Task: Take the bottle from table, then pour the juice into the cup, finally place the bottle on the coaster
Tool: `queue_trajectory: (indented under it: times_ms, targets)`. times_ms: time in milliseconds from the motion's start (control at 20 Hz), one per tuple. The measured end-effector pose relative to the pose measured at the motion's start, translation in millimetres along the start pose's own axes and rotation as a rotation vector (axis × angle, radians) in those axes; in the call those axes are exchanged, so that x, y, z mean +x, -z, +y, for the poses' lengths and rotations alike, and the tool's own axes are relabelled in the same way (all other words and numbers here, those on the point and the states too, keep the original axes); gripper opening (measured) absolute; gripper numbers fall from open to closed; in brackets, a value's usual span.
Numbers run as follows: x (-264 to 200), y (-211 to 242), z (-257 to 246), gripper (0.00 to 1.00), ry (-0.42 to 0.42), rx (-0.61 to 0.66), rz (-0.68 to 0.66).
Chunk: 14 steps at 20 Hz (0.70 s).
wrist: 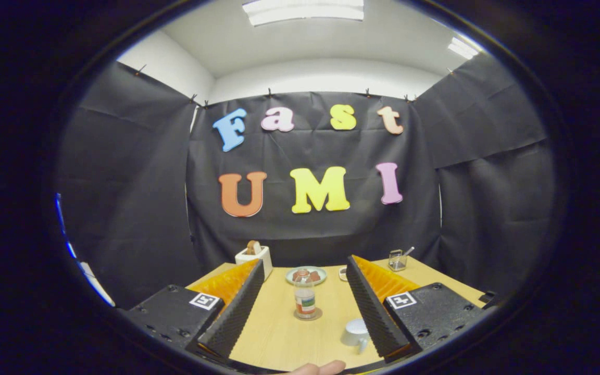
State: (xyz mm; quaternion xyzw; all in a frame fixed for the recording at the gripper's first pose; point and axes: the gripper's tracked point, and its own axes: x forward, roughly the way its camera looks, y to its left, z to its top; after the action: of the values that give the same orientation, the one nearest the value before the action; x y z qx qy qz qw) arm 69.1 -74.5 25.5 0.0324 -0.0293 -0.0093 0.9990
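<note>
1. starting at the left: the gripper [305, 278] is hanging above the wooden surface [279, 333], and its left finger [237, 307] is showing its black ribbed pad with an orange back, a square black-and-white marker sitting on the black block behind it.
2. just beyond that left finger's tip, a small white box [254, 259] is standing at the far edge of the surface, with something brown and rounded poking out of its top; what it is, i cannot tell.
3. moving to the middle: the jaws are standing wide open, gripping nothing, and the bottle [305, 298] is sitting upright between the two fingers, apart from both of them.
4. the bottle is resting on the round brown coaster [314, 314], whose rim is peeking out around its base; the bottle is clear with a label band and reddish liquid low down.
5. right behind the bottle, a pale plate [320, 272] is lying on the surface with small brown pieces on it.
6. at the near edge, a fingertip of a person's hand [318, 368] is creeping into sight below the bottle.
7. sliding right: the white cup [356, 332] is standing just beside the inner face of the right finger [375, 310], nearer than the bottle, handle pointing toward the camera.
8. past the right finger's tip, a small dark dish [342, 273] is partly hiding behind it.
9. furthest right, a clear holder [397, 259] with a stick leaning out of it is standing near the back of the surface.
</note>
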Motion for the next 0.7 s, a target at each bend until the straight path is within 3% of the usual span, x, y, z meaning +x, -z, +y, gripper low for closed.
queue_trajectory:
  times_ms: [300,500,700]
  targets:
    - [-54.0,-17.3,-31.9,1.0,0.036,-0.049,-0.026]
    - [-69.4,-32.5,-29.7,1.0,0.006,-0.028,-0.055]
    - [-81.2,-40.0,-35.8,1.0,0.05,-0.06,-0.067]
